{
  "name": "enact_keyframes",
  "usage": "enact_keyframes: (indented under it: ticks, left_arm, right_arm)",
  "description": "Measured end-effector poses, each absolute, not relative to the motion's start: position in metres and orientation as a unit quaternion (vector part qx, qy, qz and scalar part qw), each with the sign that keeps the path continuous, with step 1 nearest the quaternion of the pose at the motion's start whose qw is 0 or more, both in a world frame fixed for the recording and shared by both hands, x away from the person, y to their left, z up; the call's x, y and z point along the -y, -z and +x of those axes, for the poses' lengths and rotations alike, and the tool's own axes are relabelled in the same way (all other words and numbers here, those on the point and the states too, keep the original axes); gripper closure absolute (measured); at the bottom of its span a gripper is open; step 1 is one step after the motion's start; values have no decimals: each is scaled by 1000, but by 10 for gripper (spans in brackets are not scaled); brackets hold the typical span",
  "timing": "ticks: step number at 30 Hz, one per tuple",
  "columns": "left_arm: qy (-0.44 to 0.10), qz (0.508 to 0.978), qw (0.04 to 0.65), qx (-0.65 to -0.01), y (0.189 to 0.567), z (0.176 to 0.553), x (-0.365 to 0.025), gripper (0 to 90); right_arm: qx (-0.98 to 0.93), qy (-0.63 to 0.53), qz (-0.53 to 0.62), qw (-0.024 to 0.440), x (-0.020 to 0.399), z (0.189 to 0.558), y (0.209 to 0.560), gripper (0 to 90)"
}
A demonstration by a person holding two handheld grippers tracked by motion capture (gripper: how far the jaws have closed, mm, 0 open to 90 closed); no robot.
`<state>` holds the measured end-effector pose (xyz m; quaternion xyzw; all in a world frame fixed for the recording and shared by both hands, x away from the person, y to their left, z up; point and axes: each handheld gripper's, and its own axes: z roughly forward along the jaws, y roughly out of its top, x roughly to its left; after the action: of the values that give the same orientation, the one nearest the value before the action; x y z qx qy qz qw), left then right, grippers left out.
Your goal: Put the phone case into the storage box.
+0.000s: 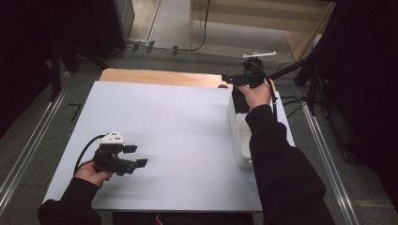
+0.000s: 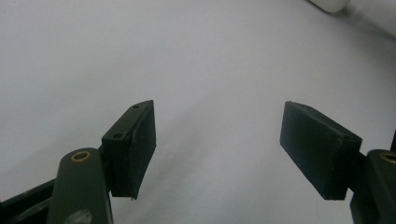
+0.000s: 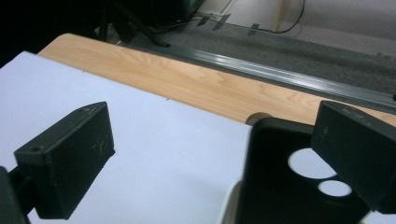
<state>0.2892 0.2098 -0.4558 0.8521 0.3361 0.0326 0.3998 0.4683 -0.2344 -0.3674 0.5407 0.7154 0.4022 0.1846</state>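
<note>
A black phone case (image 3: 275, 186) with round camera cut-outs stands at the far end of a white bin (image 1: 238, 136) at the right of the white board (image 1: 164, 122). In the high view the case (image 1: 240, 101) is a dark shape just under the person's right hand. My right gripper (image 3: 212, 154) is open; its right jaw is in front of the case's upper edge and its left jaw hangs over the bare board. I cannot tell whether the jaw touches the case. At the board's near left my left gripper (image 1: 136, 156) is open, and nothing lies between its jaws (image 2: 217, 149).
The white board lies on a wooden table (image 3: 187, 79), which shows as a strip along the far edge. Beyond it are grey floor, metal rails (image 3: 289, 79) and cables. A corner of the white bin (image 2: 331, 3) shows in the left gripper view.
</note>
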Motion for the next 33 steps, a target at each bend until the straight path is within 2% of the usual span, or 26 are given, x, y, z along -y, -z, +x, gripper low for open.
enact_keyframes:
  ticks: [14, 33]
  left_arm:
    - [-31, 851, 400, -338, 456, 291, -209, 269]
    - [-33, 851, 401, -338, 456, 291, -210, 269]
  right_arm:
    - [-749, -408, 498, 156, 206, 451, 367, 0]
    - [-767, -419, 469, 126, 191, 415, 372, 0]
